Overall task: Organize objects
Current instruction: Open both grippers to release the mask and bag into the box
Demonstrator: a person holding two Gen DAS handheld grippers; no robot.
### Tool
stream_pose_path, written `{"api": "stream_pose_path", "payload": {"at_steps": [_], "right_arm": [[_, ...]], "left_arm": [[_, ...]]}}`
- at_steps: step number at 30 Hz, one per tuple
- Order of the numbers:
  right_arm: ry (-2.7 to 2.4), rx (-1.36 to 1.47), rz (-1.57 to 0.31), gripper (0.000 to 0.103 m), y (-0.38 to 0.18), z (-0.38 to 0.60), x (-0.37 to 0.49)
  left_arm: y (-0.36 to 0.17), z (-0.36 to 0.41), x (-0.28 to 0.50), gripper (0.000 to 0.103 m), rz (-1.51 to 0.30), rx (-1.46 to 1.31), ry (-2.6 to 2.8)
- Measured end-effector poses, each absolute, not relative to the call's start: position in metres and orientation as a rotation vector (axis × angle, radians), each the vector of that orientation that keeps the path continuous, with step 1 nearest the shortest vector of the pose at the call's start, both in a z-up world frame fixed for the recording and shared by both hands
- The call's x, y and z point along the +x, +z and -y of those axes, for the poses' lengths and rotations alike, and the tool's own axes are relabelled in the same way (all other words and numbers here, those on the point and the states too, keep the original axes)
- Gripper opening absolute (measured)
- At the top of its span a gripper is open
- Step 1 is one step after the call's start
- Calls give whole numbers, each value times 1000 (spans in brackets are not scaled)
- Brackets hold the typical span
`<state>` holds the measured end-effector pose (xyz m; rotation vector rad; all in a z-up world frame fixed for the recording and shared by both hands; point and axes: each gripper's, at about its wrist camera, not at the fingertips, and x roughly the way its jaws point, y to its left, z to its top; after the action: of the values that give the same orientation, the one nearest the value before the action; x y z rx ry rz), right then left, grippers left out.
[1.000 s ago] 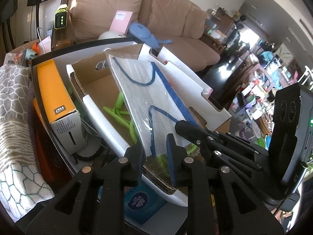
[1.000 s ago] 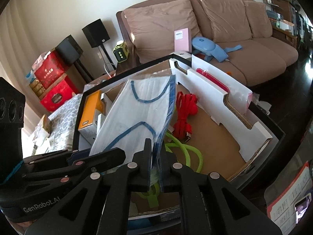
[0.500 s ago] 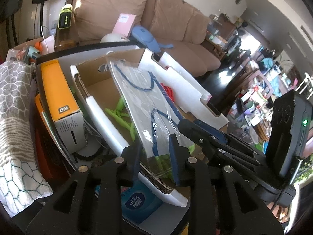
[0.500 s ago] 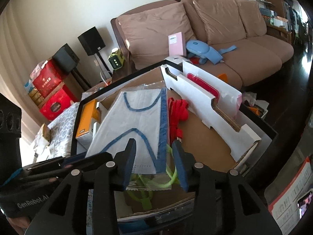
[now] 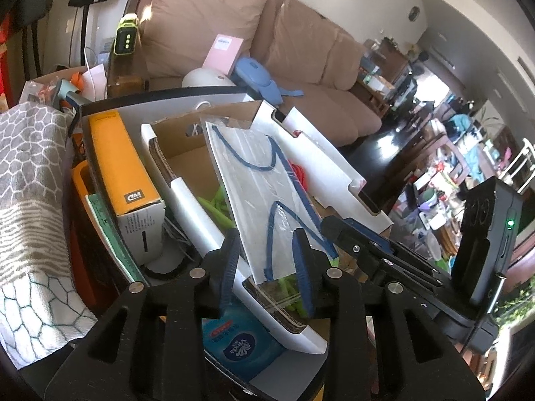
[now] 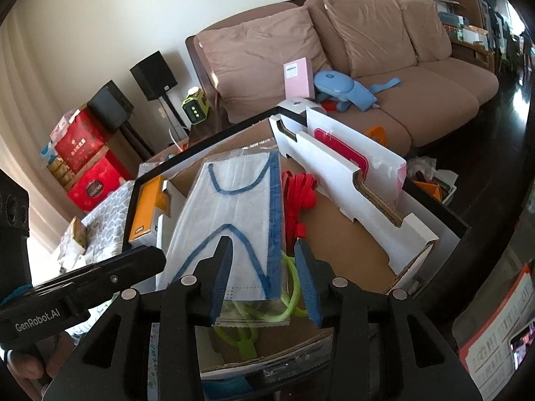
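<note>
A white face mask with blue straps in a clear wrapper (image 5: pixel 264 197) (image 6: pixel 234 214) lies across the open cardboard box (image 5: pixel 187 153) (image 6: pixel 361 244), resting on the cables inside. A green cable (image 6: pixel 291 287) (image 5: pixel 217 200) and a red cable (image 6: pixel 297 193) lie in the box. My left gripper (image 5: pixel 265 260) is open, its fingers on either side of the wrapper's near edge. My right gripper (image 6: pixel 262 267) is open, just behind the wrapper's near end. Neither holds anything.
An orange WD box (image 5: pixel 123 170) (image 6: pixel 147 207) stands left of the cardboard box. A blue tissue pack (image 5: pixel 240 347) lies below the box's near wall. A patterned grey towel (image 5: pixel 30 207) is at left. A brown sofa (image 6: pixel 351 50) with a pink card and blue toy is behind.
Both grippers were shut on the mask wrapper; both have opened and let it go. The mask now lies in the box, and both grippers have drawn back slightly.
</note>
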<state>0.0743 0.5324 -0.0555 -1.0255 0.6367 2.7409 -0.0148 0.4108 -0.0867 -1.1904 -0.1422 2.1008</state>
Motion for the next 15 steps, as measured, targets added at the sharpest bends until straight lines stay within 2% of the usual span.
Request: {"api": "stream_pose_path", "payload": {"at_steps": [7, 10, 15], "right_arm": [[2734, -1004, -628, 43, -52, -534, 77], [2720, -996, -605, 50, -50, -535, 78], [2709, -951, -614, 52, -45, -542, 84]], "left_arm": [[-85, -402, -18, 35, 175, -1189, 2118], [-85, -400, -17, 38, 177, -1184, 2126], [-85, -400, -16, 38, 179, -1182, 2124]]}}
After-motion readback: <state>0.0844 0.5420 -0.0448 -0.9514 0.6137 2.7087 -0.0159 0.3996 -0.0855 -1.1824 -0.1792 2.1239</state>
